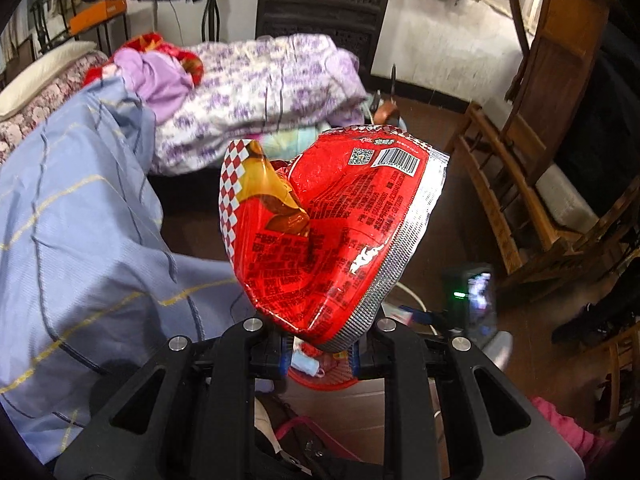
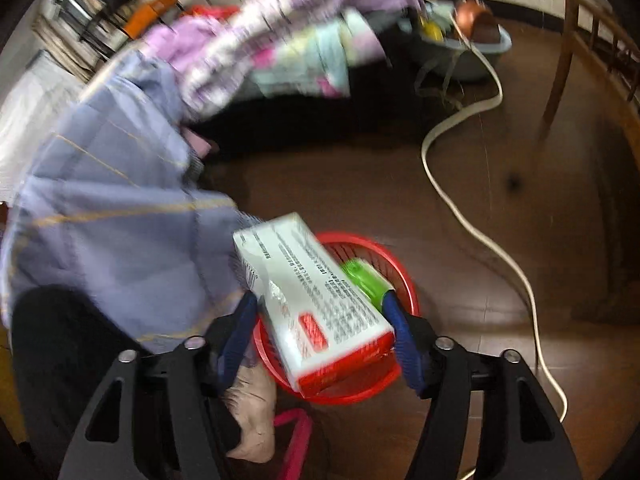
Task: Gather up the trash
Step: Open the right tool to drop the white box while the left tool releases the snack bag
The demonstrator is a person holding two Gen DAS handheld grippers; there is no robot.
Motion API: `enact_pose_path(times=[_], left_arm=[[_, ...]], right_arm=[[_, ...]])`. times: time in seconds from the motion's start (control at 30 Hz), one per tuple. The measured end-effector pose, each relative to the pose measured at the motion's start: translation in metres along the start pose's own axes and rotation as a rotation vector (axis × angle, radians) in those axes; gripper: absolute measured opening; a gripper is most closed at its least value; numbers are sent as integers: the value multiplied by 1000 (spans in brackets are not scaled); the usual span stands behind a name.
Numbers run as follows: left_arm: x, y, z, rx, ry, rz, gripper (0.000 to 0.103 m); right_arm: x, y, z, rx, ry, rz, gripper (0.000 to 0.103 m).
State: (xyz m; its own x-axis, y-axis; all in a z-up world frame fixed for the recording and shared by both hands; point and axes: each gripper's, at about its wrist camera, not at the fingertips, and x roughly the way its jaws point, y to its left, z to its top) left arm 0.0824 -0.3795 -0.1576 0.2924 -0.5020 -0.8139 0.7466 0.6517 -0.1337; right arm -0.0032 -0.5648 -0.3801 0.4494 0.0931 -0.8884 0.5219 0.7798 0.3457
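My left gripper (image 1: 320, 344) is shut on the lower end of a crumpled red snack bag (image 1: 332, 232), which stands up in front of the camera. Below it sits a red mesh basket (image 1: 320, 382) on the brown floor, with a pale blue face mask (image 1: 308, 362) in it. In the right wrist view, a white and red carton box (image 2: 312, 292) lies tilted between the blue fingers (image 2: 404, 340) of my right gripper (image 2: 320, 304), over the red basket (image 2: 360, 396). A gap shows at the left finger, so the jaws stand open. A green object (image 2: 364, 280) shows beside the box.
A bed with a blue sheet (image 1: 80, 220) and a purple floral quilt (image 1: 260, 88) lies to the left. Wooden chairs (image 1: 532, 160) stand on the right. A white cable (image 2: 460, 208) runs across the floor to a blue basin (image 2: 468, 52). A person's foot (image 2: 252, 412) is beside the basket.
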Motion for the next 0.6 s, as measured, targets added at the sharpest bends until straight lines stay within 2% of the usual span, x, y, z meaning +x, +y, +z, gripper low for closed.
enact_pose_path(times=[0.07,0.13,0.2,0.4,0.5,0.6], left_arm=[[10,-1,-2,8,27,1,22],[16,-4,-5,21,41,0,22],[22,-7,-6,33,56,-4,22],[55,-22,-13,76,149,-16,22],[75,-33,-20,109,201,-21,22],[96,-41,-28,133,260,-26,22]], right_arm=[[16,-11,-4,74,78,27,71],[7,-16,-4,103,61,60,71],[-15,-20,1,104,8,57,71],[-113,-38,23,179,-258,119,74],[-142,-36,24,164,-335,130,76],[-154,-37,23,144,-362,134,77]])
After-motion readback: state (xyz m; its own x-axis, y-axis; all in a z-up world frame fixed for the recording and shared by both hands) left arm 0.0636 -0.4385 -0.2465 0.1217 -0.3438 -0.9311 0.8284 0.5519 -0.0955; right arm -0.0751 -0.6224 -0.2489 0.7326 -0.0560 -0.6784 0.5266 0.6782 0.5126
